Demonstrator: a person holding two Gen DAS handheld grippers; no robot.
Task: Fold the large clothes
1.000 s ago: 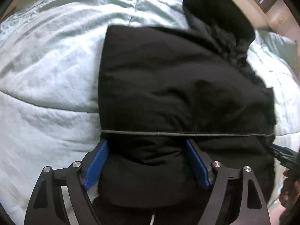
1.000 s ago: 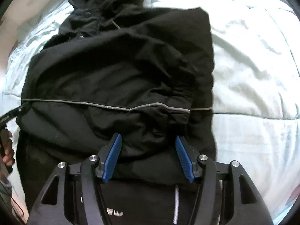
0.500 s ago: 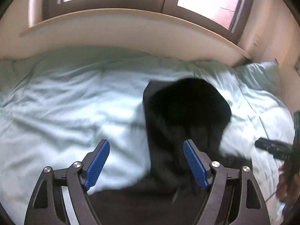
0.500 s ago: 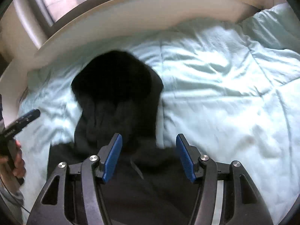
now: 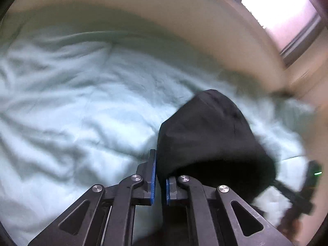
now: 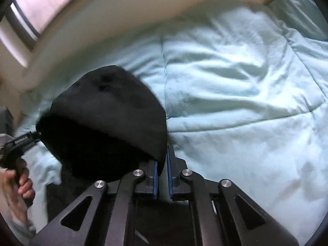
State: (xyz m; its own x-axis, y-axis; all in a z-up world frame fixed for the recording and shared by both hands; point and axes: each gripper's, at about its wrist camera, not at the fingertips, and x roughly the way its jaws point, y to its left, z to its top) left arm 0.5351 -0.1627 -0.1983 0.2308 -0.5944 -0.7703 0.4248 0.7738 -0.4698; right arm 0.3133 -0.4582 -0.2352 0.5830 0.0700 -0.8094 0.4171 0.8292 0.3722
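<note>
A black hooded jacket lies on a pale green bed. Its rounded hood (image 5: 213, 135) fills the right middle of the left wrist view and the left middle of the right wrist view (image 6: 106, 112). My left gripper (image 5: 161, 182) is shut on the hood's left edge, black cloth between its blue pads. My right gripper (image 6: 162, 179) is shut on the hood's right edge in the same way. The jacket's body is hidden below both grippers.
The rumpled pale green duvet (image 5: 71, 102) spreads to the left, and to the right in the right wrist view (image 6: 246, 102). A cream curved headboard (image 5: 164, 20) and a window (image 6: 45, 4) stand behind. The other gripper's handle (image 6: 18, 147) shows in a hand.
Both grippers were open over the jacket's lower body a second ago. They moved up to the hood and closed on its two sides.
</note>
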